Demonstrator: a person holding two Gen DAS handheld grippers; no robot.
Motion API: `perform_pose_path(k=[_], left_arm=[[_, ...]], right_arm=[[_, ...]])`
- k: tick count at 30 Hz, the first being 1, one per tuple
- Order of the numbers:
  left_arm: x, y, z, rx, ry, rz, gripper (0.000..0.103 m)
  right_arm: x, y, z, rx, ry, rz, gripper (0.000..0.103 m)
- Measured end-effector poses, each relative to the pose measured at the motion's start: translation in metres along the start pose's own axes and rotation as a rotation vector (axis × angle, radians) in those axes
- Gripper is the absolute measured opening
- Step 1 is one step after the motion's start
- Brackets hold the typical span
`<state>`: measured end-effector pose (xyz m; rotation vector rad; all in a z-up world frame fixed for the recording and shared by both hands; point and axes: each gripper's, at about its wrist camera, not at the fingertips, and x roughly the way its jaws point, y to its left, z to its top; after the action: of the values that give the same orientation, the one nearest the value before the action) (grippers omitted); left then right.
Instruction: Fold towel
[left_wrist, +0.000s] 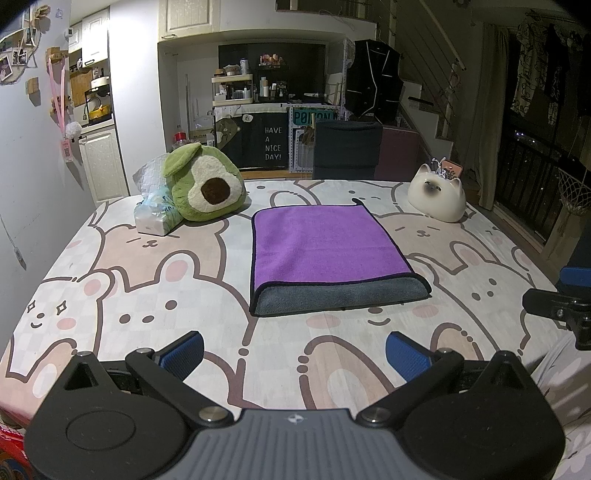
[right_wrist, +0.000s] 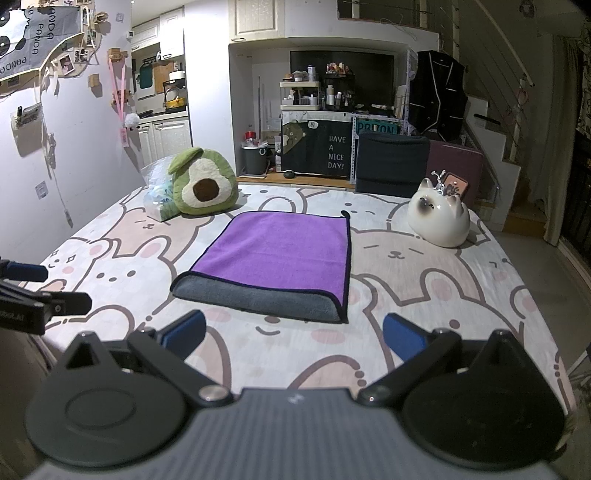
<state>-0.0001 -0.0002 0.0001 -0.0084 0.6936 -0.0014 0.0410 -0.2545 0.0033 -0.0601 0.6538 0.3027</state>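
The towel (left_wrist: 325, 251) is sitting flat pretty much dead centre on the worktop (left_wrist: 110, 295), already folded over once: purple side up, with the grey underside showing as a rounded band along the near edge, and black trim all around. In the right wrist view the same towel (right_wrist: 273, 258) looks skewed, with the grey fold running toward 5 o'clock and a little black hanging loop poking out at its far right corner.

Nothing is touching it. The left claw (left_wrist: 295, 354) sits at 6 o'clock from the towel, its blue pads spread wide apart with bare cloth between them, near the grey fold but clear of it. The right claw (right_wrist: 293, 334) is the same deal, spread wide with nothing in it, just short of the near edge. Each claw shows at the edge of the other camera's view, so they're side by side.

Further out, at about 11 o'clock from the towel, there's an avocado plush (left_wrist: 205, 184) leaning against a tissue pack (left_wrist: 155, 216). At 2 o'clock sits a white cat-shaped ceramic holder (left_wrist: 437, 195), well apart from the towel. The worktop is covered by a cartoon bunny and bear print cloth. A dark chair (left_wrist: 347, 147) stands behind the far edge.
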Motion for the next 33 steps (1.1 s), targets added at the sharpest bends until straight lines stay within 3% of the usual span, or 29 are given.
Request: perform_pose_path(k=[20, 33], left_arm=[[-0.003, 0.0, 0.003, 0.02, -0.016, 0.011, 0.103], [0.007, -0.002, 0.027, 0.018, -0.018, 0.003, 0.103]], right_arm=[[-0.002, 0.005, 0.003, -0.012, -0.007, -0.008, 0.103], [0.005, 0.002, 0.016, -0.021, -0.011, -0.013, 0.103]])
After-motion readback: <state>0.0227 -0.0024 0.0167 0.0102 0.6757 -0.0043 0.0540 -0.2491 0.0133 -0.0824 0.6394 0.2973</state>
